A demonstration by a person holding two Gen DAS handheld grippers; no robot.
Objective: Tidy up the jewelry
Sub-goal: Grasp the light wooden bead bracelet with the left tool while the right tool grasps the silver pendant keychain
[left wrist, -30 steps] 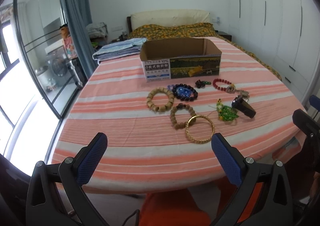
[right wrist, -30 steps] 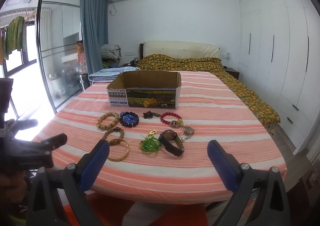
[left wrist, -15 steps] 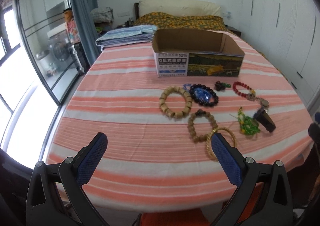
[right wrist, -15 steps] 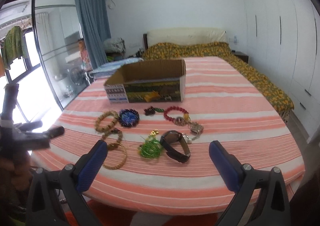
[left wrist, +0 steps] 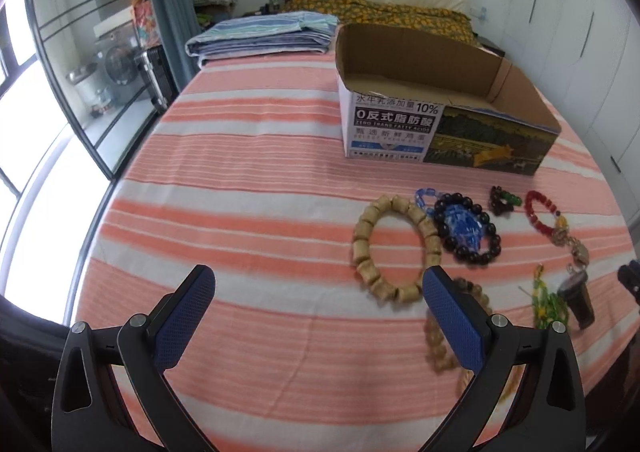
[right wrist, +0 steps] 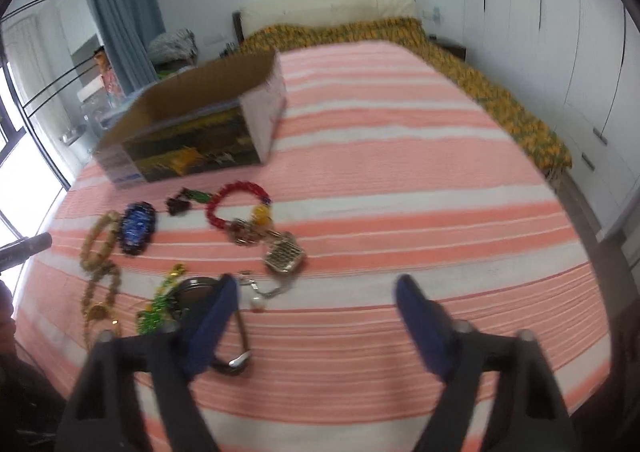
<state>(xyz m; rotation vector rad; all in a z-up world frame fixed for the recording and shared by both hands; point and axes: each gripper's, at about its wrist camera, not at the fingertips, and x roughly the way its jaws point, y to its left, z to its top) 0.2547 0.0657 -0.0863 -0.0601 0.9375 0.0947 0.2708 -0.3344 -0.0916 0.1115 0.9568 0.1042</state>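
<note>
Jewelry lies on the striped bedsheet [left wrist: 248,188] in front of an open cardboard box [left wrist: 440,124]. In the left wrist view I see a wooden bead bracelet [left wrist: 396,248], a dark bead bracelet [left wrist: 466,228], a red bracelet [left wrist: 544,212] and a black watch [left wrist: 578,296]. My left gripper [left wrist: 316,292] is open over bare sheet, left of the wooden bracelet. My right gripper [right wrist: 316,292] has open jaws that are closing, with only sheet between them. Its left finger [right wrist: 216,308] covers part of the black watch [right wrist: 192,292]. A metal pendant [right wrist: 284,252] lies just ahead.
Folded blue striped bedding [left wrist: 260,36] lies behind the box to the left. A glass sliding door [left wrist: 80,72] runs along the left side and white wardrobes [right wrist: 580,52] along the right. Green beads [right wrist: 160,304] and a brown bead bracelet [left wrist: 438,340] lie near the front edge.
Both grippers have moved forward and lower over the bed, closer to the jewelry. The right gripper's jaws have narrowed and its left finger now overlaps the black watch.
</note>
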